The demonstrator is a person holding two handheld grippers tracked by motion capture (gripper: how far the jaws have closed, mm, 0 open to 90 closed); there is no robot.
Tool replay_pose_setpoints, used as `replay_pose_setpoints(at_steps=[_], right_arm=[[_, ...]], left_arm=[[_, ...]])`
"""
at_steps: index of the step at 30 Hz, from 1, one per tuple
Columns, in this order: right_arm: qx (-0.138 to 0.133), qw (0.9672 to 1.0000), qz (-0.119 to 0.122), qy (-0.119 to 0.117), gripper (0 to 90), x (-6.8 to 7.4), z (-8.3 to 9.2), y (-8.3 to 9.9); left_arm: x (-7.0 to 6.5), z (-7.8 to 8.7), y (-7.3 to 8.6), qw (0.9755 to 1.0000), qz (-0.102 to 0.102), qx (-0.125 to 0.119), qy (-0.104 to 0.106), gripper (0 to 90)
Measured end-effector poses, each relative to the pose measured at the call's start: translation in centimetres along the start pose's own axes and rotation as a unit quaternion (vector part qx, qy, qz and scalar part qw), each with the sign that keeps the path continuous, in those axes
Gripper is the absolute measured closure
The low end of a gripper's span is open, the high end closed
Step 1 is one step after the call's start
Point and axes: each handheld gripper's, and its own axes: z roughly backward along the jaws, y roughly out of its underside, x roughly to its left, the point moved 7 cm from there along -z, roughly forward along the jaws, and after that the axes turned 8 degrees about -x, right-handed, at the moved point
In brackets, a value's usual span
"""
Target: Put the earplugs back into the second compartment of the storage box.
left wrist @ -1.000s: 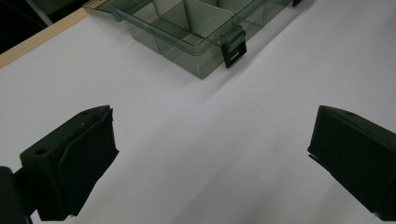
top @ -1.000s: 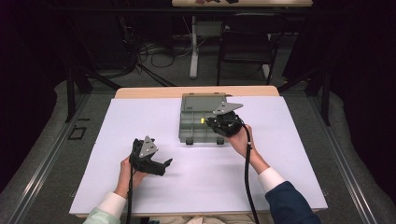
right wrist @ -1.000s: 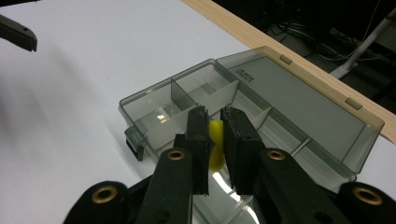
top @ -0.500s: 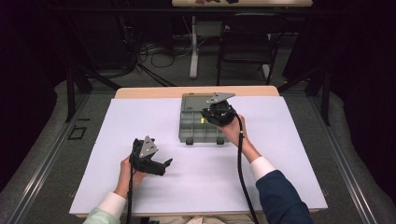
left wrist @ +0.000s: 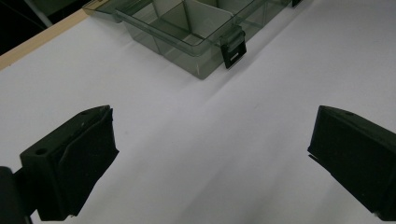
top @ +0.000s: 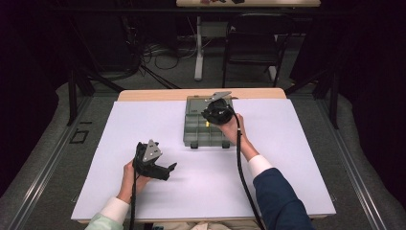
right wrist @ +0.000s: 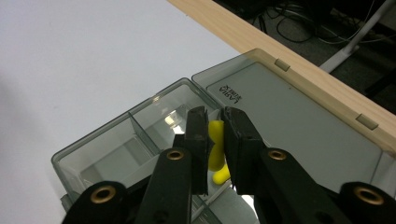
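Note:
A smoky clear compartment box [top: 201, 138] stands open at the table's far middle, its lid [right wrist: 299, 116] lying flat behind it. My right gripper [top: 211, 120] hangs over the box's back compartments, pointing down. In the right gripper view its jaws [right wrist: 215, 133] are shut on a small yellow piece [right wrist: 215, 132]. A second yellow bit [right wrist: 221, 176] shows just below, and I cannot tell whether it is joined to the first. My left gripper [top: 169, 171] rests low over the white sheet at the near left. Its jaws [left wrist: 210, 158] stand wide open with nothing between them.
A white sheet [top: 287, 158] covers most of the wooden table [top: 158, 94]. The box's front latches [left wrist: 233, 46] face the person. A cable [top: 241, 167] trails from the right gripper along the sleeve. Dark floor, a chair [top: 249, 43] and cables lie beyond the far edge.
The right hand has carried its gripper toward the back and left, from the box's right edge to over its rear compartments. The left hand has stayed put.

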Motion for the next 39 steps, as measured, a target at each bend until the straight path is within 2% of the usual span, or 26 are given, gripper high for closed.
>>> replay_pose_setpoints(at_steps=[7,11,15,19,23,27,30,34,39], right_arm=[[0.022,0.9997,-0.006,0.004,79.1,-0.2,-1.6,1.1],[0.045,0.9989,-0.007,0.004,70.6,-0.2,-2.1,1.9],[0.043,0.9989,-0.019,0.000,65.4,-0.4,-2.0,2.0],[0.039,0.9988,-0.028,-0.007,55.5,-0.6,-1.3,1.9],[0.029,0.9988,-0.036,-0.015,35.4,-0.6,-0.4,1.9],[0.027,0.9984,-0.039,-0.031,20.9,-0.5,0.6,2.2],[0.024,0.9983,-0.034,-0.040,14.9,-0.2,1.3,2.4],[0.023,0.9979,-0.030,-0.053,11.1,0.1,2.3,2.7],[0.018,0.9980,-0.030,-0.052,5.5,0.0,3.8,3.2]], left_arm=[[0.0,0.0,0.0,1.0000,0.000,0.000,0.000,0.1],[0.0,0.0,0.0,1.0000,0.000,0.000,0.001,0.1],[0.0,0.0,0.0,1.0000,0.000,0.000,0.001,0.1],[0.0,0.0,0.0,1.0000,0.000,0.000,0.001,0.1],[0.1,0.0,0.0,1.0000,0.001,0.000,0.001,0.1],[0.0,-0.1,0.0,1.0000,-0.001,0.000,0.001,0.1],[0.0,-0.1,0.0,1.0000,0.001,-0.001,0.002,0.1],[0.1,0.0,0.0,1.0000,-0.002,-0.001,0.001,0.1],[0.1,0.0,-0.1,1.0000,0.000,-0.001,0.001,0.1]])
